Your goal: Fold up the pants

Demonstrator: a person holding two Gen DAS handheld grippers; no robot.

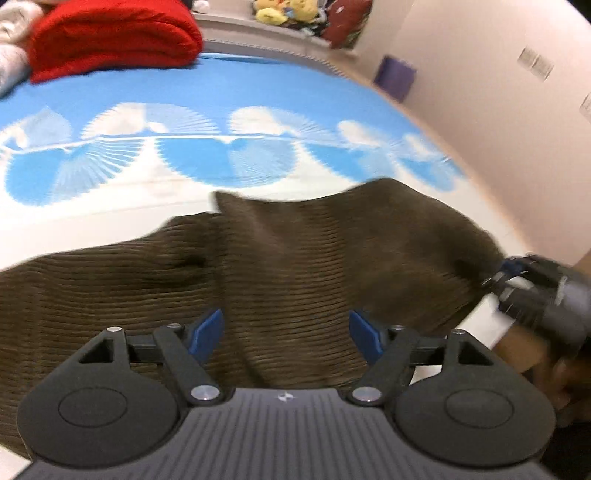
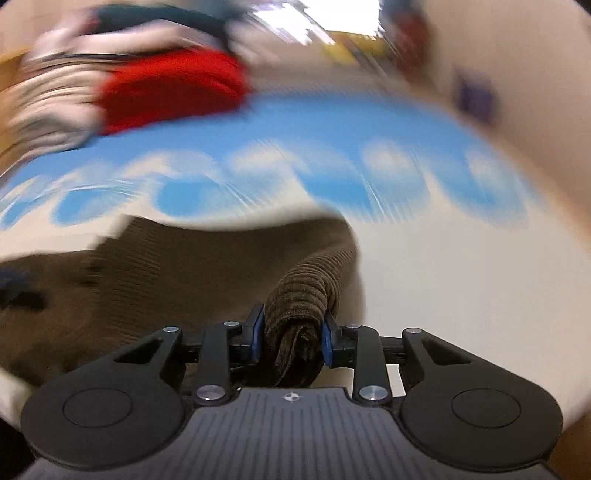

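Closest in the left wrist view, the left gripper [image 1: 286, 332] has its blue-padded jaws spread wide apart, with brown ribbed cloth lying between and under them but not pinched. That cloth is the pants [image 1: 258, 266], brown corduroy, spread across the near part of a bed sheet [image 1: 221, 85] printed in blue and white. The fabric rises in a hump toward the right of that view, where its edge runs up to the right gripper [image 1: 496, 275].

In the right wrist view the right gripper [image 2: 293, 334] is clamped on a bunched roll of the pants [image 2: 303, 291], the fabric squeezed between the two blue pads and hanging in folds behind them. The rest of the garment trails off to the left over the sheet [image 2: 443, 266]. This view is heavily smeared, so how the far part of the cloth lies is hard to make out.

Farther back on the bed a red folded blanket [image 1: 110, 37] sits beside pale laundry [image 1: 14, 40] at the left edge. Beyond the bed, yellow plush toys [image 1: 284, 11] lie on a ledge, and a purple box [image 1: 395, 75] stands near the cream wall [image 1: 480, 74].
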